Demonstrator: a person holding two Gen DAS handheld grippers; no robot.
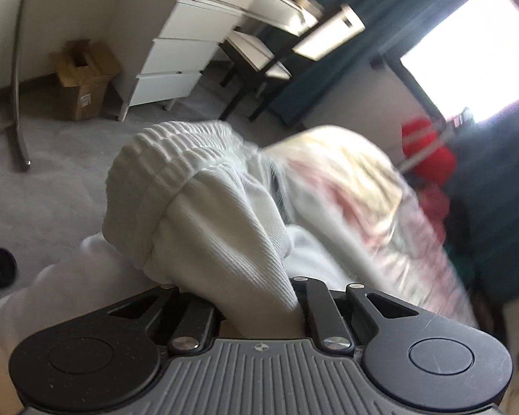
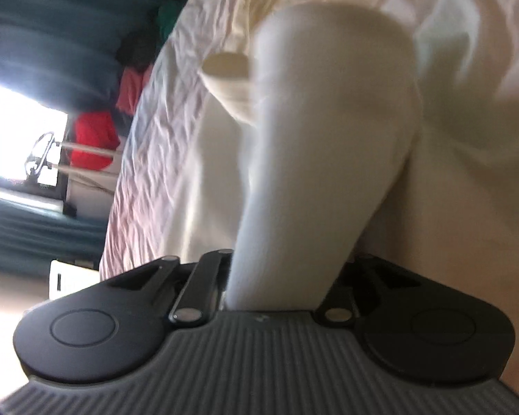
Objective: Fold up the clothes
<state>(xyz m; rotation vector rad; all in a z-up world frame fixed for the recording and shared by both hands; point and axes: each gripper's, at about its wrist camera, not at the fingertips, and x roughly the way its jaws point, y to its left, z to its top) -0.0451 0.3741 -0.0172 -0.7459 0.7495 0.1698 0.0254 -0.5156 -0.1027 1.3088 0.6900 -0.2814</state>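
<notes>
A white ribbed garment (image 1: pixel 225 214) with a thick elastic hem (image 1: pixel 162 159) bunches up out of my left gripper (image 1: pixel 259 297). The jaws stand close together on the cloth, which hides the fingertips. In the right wrist view, a smooth part of the white garment (image 2: pixel 328 131) rises in a thick fold from my right gripper (image 2: pixel 283 276). Its jaws are pinched on that fold, and its fingertips are covered too. More of the white cloth lies on the bed's pale crumpled quilt (image 2: pixel 155 131), which also shows blurred behind the garment (image 1: pixel 363 186) in the left wrist view.
A white drawer unit (image 1: pixel 180 58), a cardboard box (image 1: pixel 83 79) and a dark chair (image 1: pixel 256 58) stand on grey carpet (image 1: pixel 58 180) beyond the bed. Teal curtains (image 1: pixel 363 34) frame a bright window (image 1: pixel 467 55). Red clothes (image 2: pixel 93 138) hang near the bed's edge.
</notes>
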